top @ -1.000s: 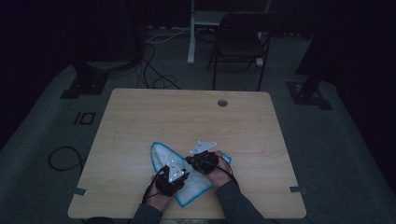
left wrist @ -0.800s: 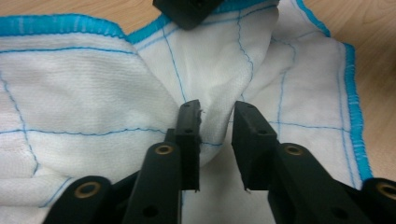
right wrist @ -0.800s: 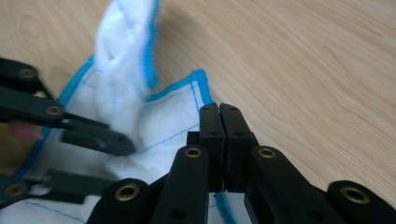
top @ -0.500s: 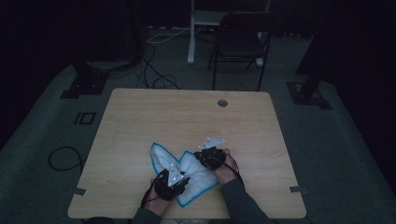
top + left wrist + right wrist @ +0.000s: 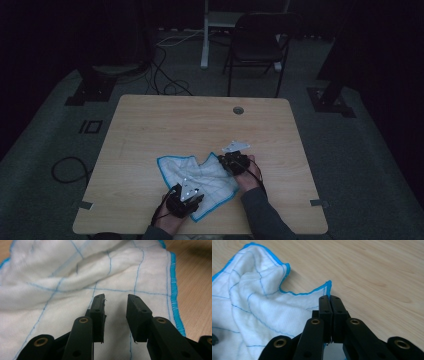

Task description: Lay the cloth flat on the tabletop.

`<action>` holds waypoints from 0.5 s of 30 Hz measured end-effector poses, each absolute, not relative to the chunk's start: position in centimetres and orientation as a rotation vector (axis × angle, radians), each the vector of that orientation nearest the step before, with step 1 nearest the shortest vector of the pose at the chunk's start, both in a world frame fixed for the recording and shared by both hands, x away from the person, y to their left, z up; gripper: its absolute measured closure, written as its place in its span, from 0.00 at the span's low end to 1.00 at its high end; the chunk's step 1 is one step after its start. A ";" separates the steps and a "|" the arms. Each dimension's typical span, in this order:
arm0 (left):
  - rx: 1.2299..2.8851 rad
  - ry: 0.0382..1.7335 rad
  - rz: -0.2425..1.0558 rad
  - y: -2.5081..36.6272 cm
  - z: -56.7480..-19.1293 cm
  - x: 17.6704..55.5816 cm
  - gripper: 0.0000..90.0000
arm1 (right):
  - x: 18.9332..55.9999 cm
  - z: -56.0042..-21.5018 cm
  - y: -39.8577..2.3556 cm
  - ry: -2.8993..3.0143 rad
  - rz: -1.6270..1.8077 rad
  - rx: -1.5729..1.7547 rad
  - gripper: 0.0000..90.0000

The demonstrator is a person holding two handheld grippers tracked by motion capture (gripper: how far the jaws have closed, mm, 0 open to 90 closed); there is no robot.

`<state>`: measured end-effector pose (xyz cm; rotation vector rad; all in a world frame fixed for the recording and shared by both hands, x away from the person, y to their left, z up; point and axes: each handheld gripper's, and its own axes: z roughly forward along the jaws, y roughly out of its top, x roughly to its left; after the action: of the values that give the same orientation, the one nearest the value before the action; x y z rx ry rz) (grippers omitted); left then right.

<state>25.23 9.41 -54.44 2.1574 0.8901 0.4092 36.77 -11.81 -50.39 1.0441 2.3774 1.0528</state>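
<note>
The cloth point(image 5: 75, 280) is soft white woven fabric, matt and creased, with thin blue stitched lines and a bright blue hemmed edge. The counter point(image 5: 374, 270) is smooth pale wood-grain with a slight sheen. The left hand-held gripper point(image 5: 115, 305) is matt black plastic with brass-coloured rivets.

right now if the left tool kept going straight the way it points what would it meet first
Probably the white cloth with blue grid lines: the left tool, its jaws apart with nothing between them, points at a raised fold of it just ahead. Depth is hard to judge.
</note>
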 end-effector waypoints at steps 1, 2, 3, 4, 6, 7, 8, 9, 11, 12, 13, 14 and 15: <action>2.159 0.889 0.408 9.4 -54.4 25.2 0.76 | 36.9 -50.3 -12.2 2.366 1.052 1.051 0.99; 2.163 0.887 0.408 9.5 -54.4 25.3 0.77 | 37.0 -50.3 -12.3 2.363 1.052 1.055 0.99; 2.163 0.886 0.404 9.5 -54.4 25.3 0.77 | 37.1 -50.3 -12.5 2.358 1.050 1.063 0.99; 2.161 0.887 0.399 9.5 -54.4 25.3 0.77 | 37.3 -50.3 -12.8 2.354 1.044 1.070 0.99; 2.163 0.878 0.396 9.6 -54.5 25.4 0.77 | 37.6 -50.2 -13.2 2.343 1.038 1.085 0.99; 2.162 0.878 0.392 9.7 -54.5 25.4 0.78 | 37.8 -50.2 -13.5 2.339 1.041 1.096 0.99; 2.160 0.877 0.389 9.7 -54.5 25.4 0.78 | 37.9 -50.2 -13.7 2.337 1.042 1.102 0.99; 2.163 0.870 0.387 9.8 -54.5 25.5 0.78 | 38.1 -50.2 -13.8 2.333 1.040 1.110 0.99; 2.171 0.858 0.389 9.9 -54.4 25.5 0.78 | 38.4 -50.1 -14.1 2.327 1.036 1.119 0.99; 2.170 0.857 0.388 10.0 -54.5 25.5 0.78 | 38.5 -50.1 -14.1 2.325 1.032 1.123 0.99; 2.171 0.855 0.387 10.1 -54.5 25.6 0.78 | 38.7 -50.2 -14.2 2.321 1.029 1.125 0.99; 2.167 0.856 0.387 10.3 -54.5 25.6 0.78 | 38.8 -50.2 -14.3 2.315 1.028 1.130 1.00; 2.167 0.858 0.386 10.4 -54.5 25.6 0.78 | 39.0 -50.2 -14.5 2.313 1.022 1.135 1.00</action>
<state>25.60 10.43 -54.48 2.1673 0.8581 0.3864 39.03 -14.49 -50.21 1.1355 2.3127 1.0223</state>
